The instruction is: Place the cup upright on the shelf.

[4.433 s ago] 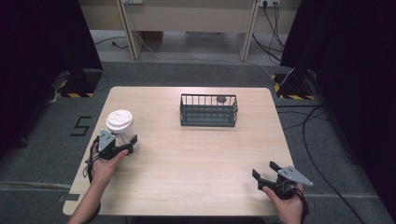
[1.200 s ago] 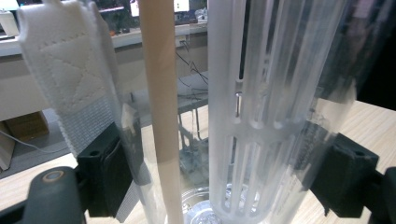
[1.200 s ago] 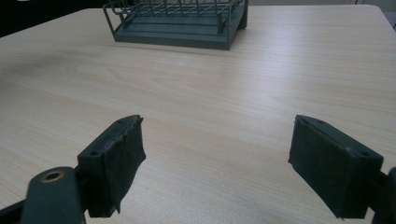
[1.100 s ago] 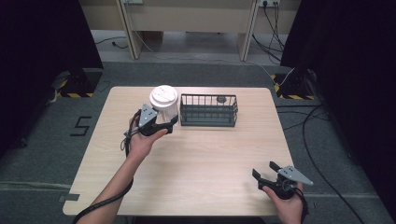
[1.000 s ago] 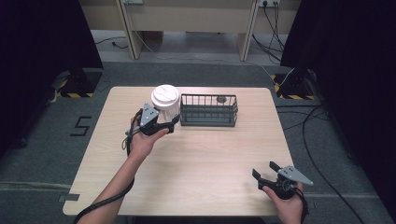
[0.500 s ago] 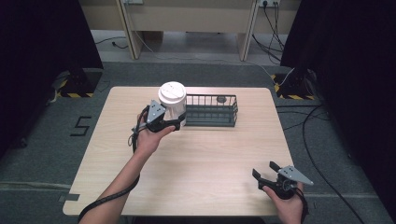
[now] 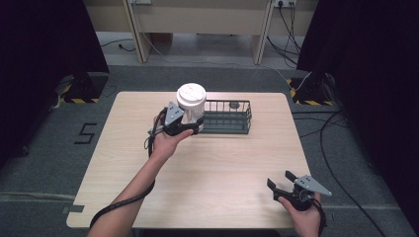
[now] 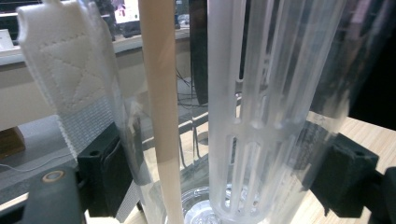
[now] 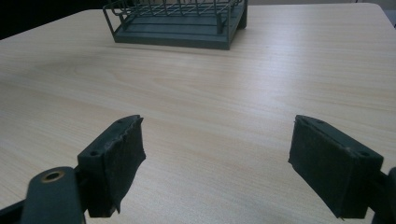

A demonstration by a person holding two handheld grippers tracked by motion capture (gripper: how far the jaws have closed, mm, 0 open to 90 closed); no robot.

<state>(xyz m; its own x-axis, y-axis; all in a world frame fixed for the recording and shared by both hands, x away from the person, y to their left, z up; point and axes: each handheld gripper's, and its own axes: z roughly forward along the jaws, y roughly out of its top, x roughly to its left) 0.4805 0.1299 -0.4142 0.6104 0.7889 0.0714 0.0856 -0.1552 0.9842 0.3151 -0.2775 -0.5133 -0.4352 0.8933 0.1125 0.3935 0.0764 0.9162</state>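
**One bottle, one basket, two grippers**

The left gripper [image 7: 190,129] is clamped on the single clear bottle with a white lid [image 7: 191,103], held at the left end of the one wire basket [image 7: 228,118]. Half a second ago it was slightly farther left. The right gripper [image 7: 280,181], jaws apart, rests well in front of the basket, unmoved.

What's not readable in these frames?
- Small dark item in the wire basket, high view: too small to identify.
- Basket's left end, high view: hidden behind the white-lidded bottle in the left gripper.
- Bottle's lid, left gripper view: cut off by top edge.
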